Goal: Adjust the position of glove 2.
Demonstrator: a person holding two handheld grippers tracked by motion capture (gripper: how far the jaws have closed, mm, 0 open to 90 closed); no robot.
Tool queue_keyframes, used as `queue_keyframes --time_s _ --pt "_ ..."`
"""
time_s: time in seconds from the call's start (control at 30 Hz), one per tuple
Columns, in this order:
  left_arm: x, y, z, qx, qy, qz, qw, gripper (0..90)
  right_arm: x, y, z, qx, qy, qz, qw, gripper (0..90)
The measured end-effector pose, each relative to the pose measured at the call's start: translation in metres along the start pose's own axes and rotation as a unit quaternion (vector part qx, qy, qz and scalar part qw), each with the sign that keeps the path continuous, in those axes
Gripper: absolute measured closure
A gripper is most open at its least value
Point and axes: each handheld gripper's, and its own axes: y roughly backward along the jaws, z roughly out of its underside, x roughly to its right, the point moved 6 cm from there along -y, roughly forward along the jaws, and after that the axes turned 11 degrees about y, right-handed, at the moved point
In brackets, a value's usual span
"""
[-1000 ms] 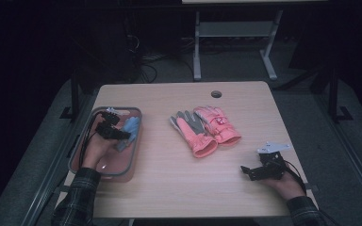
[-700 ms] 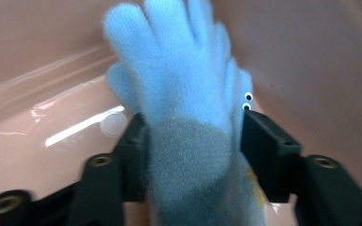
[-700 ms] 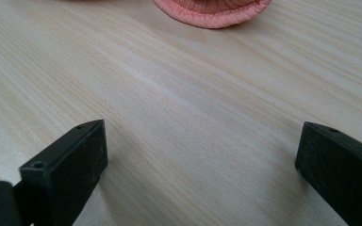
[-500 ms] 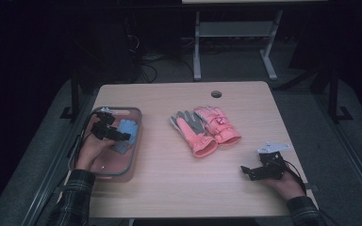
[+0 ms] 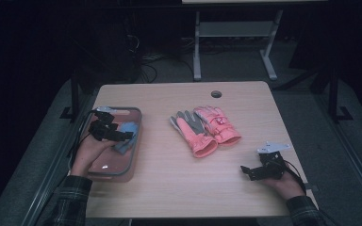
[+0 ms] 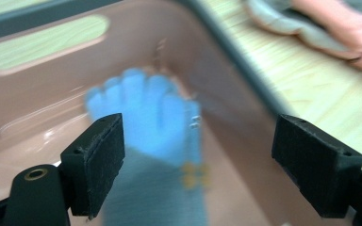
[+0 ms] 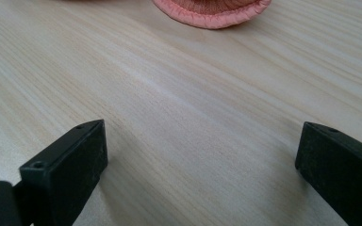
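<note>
The blue glove (image 6: 155,141) lies inside the pink bin (image 5: 127,167) at the table's left side, so one glove looks put away. The left gripper (image 5: 122,136) hangs above it; its jaws have just been opening and stand apart with nothing clamped. The pink gloves (image 5: 206,129) wait on the table (image 5: 169,197), just right of the middle, well apart from the bin. The right gripper (image 7: 200,155), jaws wide and empty, rests near the right front edge, with bare wood between it and the gloves.
</note>
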Motion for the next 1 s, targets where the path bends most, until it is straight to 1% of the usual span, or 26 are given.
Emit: queue_keyframes --time_s 0.03,0.13,0.17,0.2,0.23,0.27,0.3,0.33,0.4,0.43,0.5,0.53,0.57,0.67,0.7,0.77,0.83,0.87,0.9,0.93,0.97,1.0 --pt "0.000 0.000 0.000 0.000 0.000 0.000 1.0000 17.2 0.000 0.000 0.000 0.000 0.000 0.000 1.0000 2.3" --pt "0.017 0.005 -0.004 0.009 -0.004 0.020 0.9997 17.2 0.000 0.000 0.000 0.000 -0.001 0.000 1.0000 2.2" --pt "0.030 0.007 -0.006 0.011 -0.013 0.031 0.9994 17.2 0.000 0.000 0.000 0.000 -0.001 0.000 1.0000 2.3" --pt "0.030 0.007 -0.006 0.011 -0.013 0.031 0.9994 17.2 0.000 0.000 0.000 0.000 -0.001 0.000 1.0000 2.3" --pt "0.039 0.008 -0.007 0.011 -0.017 0.037 0.9991 17.2 0.000 0.000 0.000 0.000 -0.001 0.000 1.0000 2.3" --pt "0.052 0.007 -0.006 0.013 -0.027 0.043 0.9986 17.2 0.000 0.000 0.000 0.000 -0.001 0.000 1.0000 2.2" --pt "0.052 0.007 -0.006 0.013 -0.027 0.043 0.9986 17.2 0.000 0.000 0.000 0.000 -0.001 0.000 1.0000 2.2" --pt "0.066 0.006 -0.005 0.014 -0.034 0.053 0.9979 17.2 0.000 0.000 0.000 0.000 -0.001 0.000 1.0000 2.3" --pt "0.080 0.005 -0.003 0.015 -0.042 0.061 0.9971 17.3 0.000 0.000 0.000 0.000 -0.001 0.000 1.0000 2.3" --pt "0.080 0.005 -0.003 0.015 -0.042 0.061 0.9971 17.3 0.000 0.000 0.000 0.000 -0.001 0.000 1.0000 2.3" --pt "0.094 0.002 -0.001 0.018 -0.046 0.070 0.9963 17.3 0.000 0.000 0.000 0.000 -0.001 0.000 1.0000 2.3" --pt "0.098 0.001 0.000 0.018 -0.050 0.072 0.9960 17.3 0.000 0.000 0.000 0.000 -0.001 0.000 1.0000 2.3" --pt "0.108 -0.002 0.002 0.018 -0.053 0.077 0.9954 17.3 0.000 0.000 0.000 0.000 -0.001 0.000 1.0000 2.3" --pt "0.123 -0.007 0.007 0.013 -0.064 0.083 0.9944 17.3 0.000 0.000 0.000 0.000 -0.001 0.000 1.0000 2.3" --pt "0.127 -0.008 0.008 0.013 -0.066 0.084 0.9942 17.3 0.000 0.000 0.000 0.000 -0.001 0.000 1.0000 2.3" --pt "0.138 -0.012 0.014 0.009 -0.077 0.088 0.9931 17.3 0.000 0.000 0.000 0.000 -0.001 0.000 1.0000 2.3" --pt "0.146 -0.017 0.019 0.006 -0.083 0.088 0.9926 17.4 0.000 0.000 0.000 0.000 -0.001 0.000 1.0000 2.3" --pt "0.146 -0.017 0.019 0.006 -0.083 0.088 0.9926 17.4 0.000 0.000 0.000 0.000 -0.001 0.000 1.0000 2.4" --pt "0.155 -0.023 0.026 -0.001 -0.092 0.087 0.9920 17.5 0.000 0.000 0.000 0.000 -0.002 0.002 1.0000 2.6" --pt "0.159 -0.026 0.030 -0.005 -0.098 0.088 0.9913 17.5 -0.001 0.000 0.000 -0.002 -0.007 0.003 1.0000 2.6" --pt "0.163 -0.029 0.034 -0.005 -0.099 0.089 0.9911 17.5 -0.001 0.000 0.000 0.000 -0.005 0.005 1.0000 3.3" --pt "0.166 -0.033 0.038 -0.007 -0.104 0.091 0.9904 17.5 -0.002 0.001 -0.001 -0.004 -0.008 0.003 1.0000 5.5"
